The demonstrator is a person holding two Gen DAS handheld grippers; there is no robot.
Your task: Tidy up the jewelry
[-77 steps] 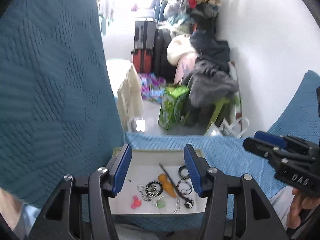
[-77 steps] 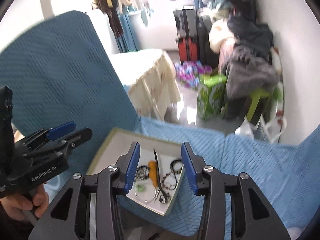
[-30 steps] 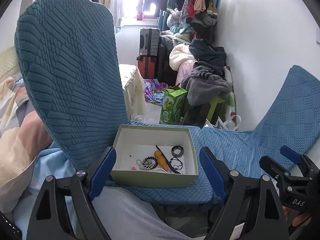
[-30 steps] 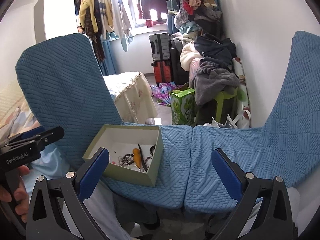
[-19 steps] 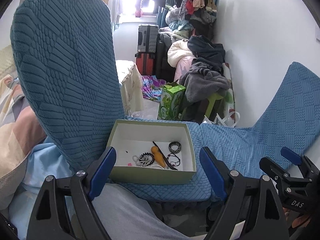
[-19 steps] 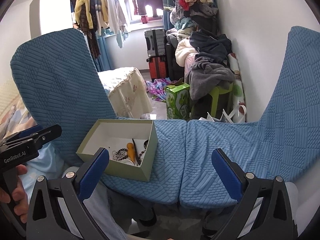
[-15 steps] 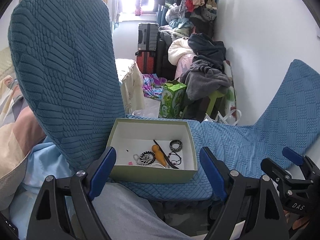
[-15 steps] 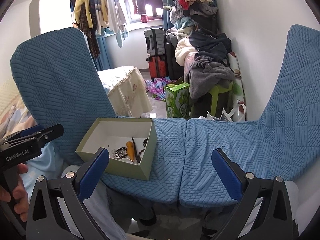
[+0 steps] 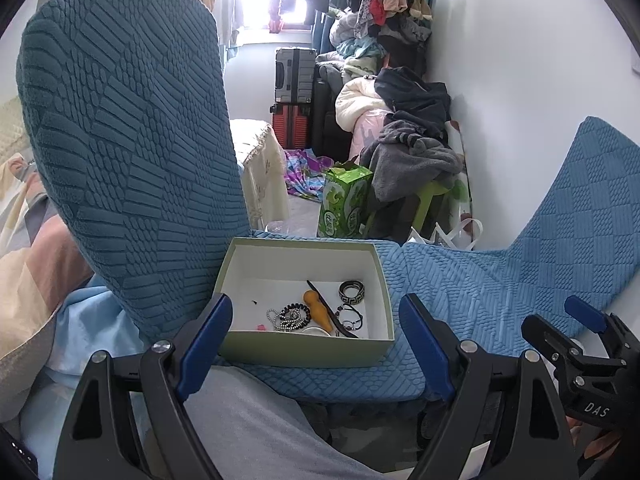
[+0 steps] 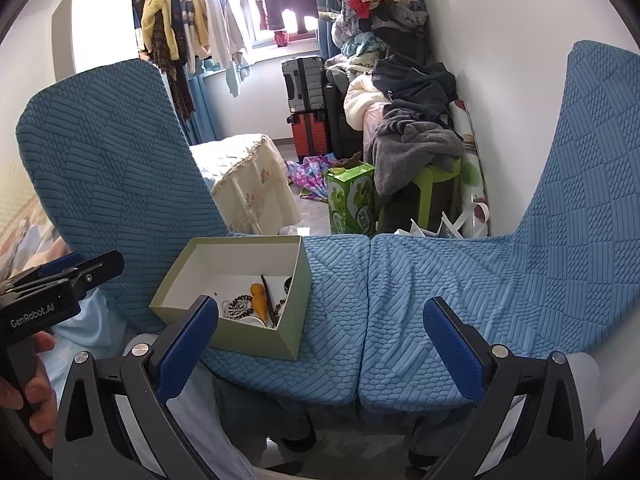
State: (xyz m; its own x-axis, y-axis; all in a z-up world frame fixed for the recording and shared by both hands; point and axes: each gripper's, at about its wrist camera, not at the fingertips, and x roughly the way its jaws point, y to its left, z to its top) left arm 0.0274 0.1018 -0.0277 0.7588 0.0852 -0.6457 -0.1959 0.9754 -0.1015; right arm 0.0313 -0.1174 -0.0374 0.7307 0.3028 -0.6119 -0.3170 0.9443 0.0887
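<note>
Jewelry lies loose in the near half of an open pale-green box (image 9: 304,346), with the far half of its white floor bare; a beaded bracelet (image 9: 295,315) sits beside an orange teardrop piece (image 9: 318,310), a dark thin stick (image 9: 326,308) slants across them, a patterned ring band (image 9: 352,290) rests toward the right wall, a cord bracelet (image 9: 352,318) lies below it, and a small pink bit (image 9: 261,327) sits near the front wall; the pieces touch and overlap, so they read as a heap rather than a sorted set, though that would fit a pile waiting to be sorted as well as pieces gathered in for storage; the box stands on the blue quilted seat cushion (image 10: 460,280), pushed against the upright backrest (image 9: 128,160), probably so it stays level and within reach of both hands; the left tool (image 9: 316,344) hangs over the person's lap with its fingers spread wide to either side of the box, gripping nothing; the right tool (image 10: 320,344) is likewise spread and empty, aimed at the seam between the two cushions, right of the box.
</note>
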